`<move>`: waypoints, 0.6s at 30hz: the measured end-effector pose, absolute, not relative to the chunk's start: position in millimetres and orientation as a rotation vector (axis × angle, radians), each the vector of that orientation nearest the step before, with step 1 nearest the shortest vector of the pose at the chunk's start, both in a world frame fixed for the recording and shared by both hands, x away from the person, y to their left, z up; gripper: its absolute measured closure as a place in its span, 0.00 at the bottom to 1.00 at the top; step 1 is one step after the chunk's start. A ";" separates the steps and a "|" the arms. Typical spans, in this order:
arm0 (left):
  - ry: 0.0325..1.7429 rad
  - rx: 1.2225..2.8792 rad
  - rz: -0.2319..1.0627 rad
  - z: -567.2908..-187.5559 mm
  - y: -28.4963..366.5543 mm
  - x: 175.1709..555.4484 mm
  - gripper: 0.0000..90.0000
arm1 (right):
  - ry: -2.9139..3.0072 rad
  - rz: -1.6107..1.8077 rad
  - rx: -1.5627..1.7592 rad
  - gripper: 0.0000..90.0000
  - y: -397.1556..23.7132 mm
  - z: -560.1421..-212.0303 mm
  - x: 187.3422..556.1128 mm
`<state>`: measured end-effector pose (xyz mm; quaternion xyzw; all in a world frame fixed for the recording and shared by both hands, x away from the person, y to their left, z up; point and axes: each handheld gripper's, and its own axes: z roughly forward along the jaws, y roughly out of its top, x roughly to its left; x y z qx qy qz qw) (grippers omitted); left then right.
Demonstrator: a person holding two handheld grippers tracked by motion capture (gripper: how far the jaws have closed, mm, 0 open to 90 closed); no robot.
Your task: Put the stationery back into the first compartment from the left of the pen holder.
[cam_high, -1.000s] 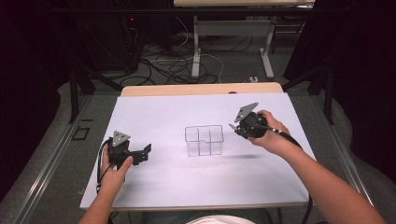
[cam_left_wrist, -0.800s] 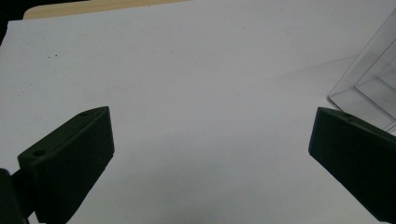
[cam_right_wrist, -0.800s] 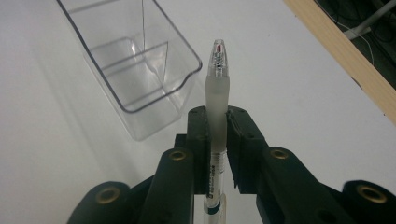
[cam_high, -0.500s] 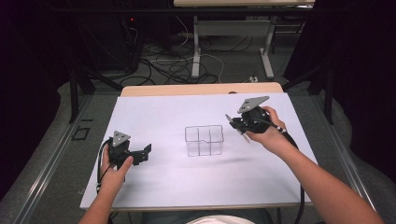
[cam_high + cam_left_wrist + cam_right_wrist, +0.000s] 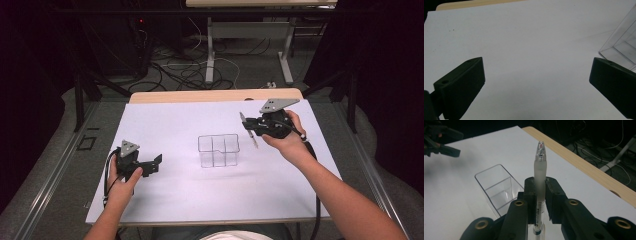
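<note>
A frosted pen (image 5: 540, 173) is being pinched between the two black jaws of the right gripper (image 5: 540, 195), which are pressed tight against its barrel. In the right gripper view the pen is being held upright in the middle of the frame, its clear tip pointing toward the top, its printed lower part running down between the jaws. In the high view the same right gripper (image 5: 248, 126) is being carried at the right of centre, above the white sheet (image 5: 175, 200), and the pen (image 5: 248, 129) is seen there as a thin slanted line just right of the clear box.

The clear box (image 5: 218, 150), a see-through container divided into compartments, is being left standing at the centre of the high view, apart from both grippers. In the right gripper view the clear box (image 5: 496, 190) is lying left of centre, beyond the jaws and lower than the pen tip.

The left gripper (image 5: 152, 165) is being held low at the lower left of the high view, near the sheet, with its jaws spread wide and nothing between them. In the left gripper view the two jaws are standing far apart at the bottom corners, bare white sheet (image 5: 531, 57) between them, and a corner of the clear box (image 5: 621, 47) is showing at the right edge.

A strip of the wooden table (image 5: 215, 95) is being left uncovered along the sheet's far edge.
</note>
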<state>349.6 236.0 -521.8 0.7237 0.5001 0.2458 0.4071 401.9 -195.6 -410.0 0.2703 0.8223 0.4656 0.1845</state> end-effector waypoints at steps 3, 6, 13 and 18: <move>1.260 1.826 0.619 -521.6 236.0 349.6 0.00 | 2.287 1.364 0.777 0.89 -195.1 -406.8 400.8; 1.260 1.825 0.619 -521.5 236.0 349.5 0.00 | 2.247 1.417 0.787 0.89 -194.2 -403.4 400.2; 1.261 1.825 0.620 -521.8 236.1 349.7 0.00 | 2.158 1.532 0.796 0.89 -187.8 -399.8 398.9; 1.260 1.824 0.621 -521.7 236.3 349.6 0.00 | 2.124 1.596 0.802 0.89 -179.8 -399.0 398.8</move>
